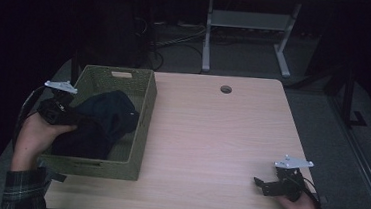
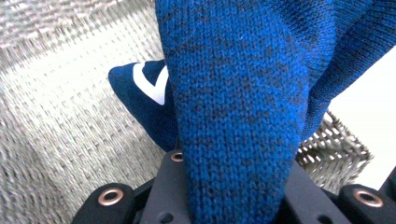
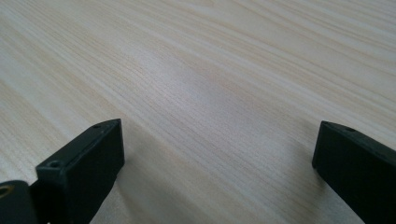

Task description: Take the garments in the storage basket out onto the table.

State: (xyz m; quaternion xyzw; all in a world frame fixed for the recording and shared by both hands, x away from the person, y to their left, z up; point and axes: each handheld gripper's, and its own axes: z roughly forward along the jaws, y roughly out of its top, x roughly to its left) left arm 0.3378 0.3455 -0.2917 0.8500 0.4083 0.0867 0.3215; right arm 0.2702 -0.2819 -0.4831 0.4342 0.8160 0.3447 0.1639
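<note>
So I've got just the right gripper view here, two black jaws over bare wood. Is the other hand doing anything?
Observer: Yes. The left gripper is in a woven basket at the table's left side, shut on a blue knit garment.
Operator: Anything else in that basket?
Observer: The left gripper view shows a darker blue piece with a white stripe beneath the knit.
Operator: And where is my gripper on the table?
Observer: The right gripper sits near the front right corner, jaws open, with bare table between it and the basket.
</note>
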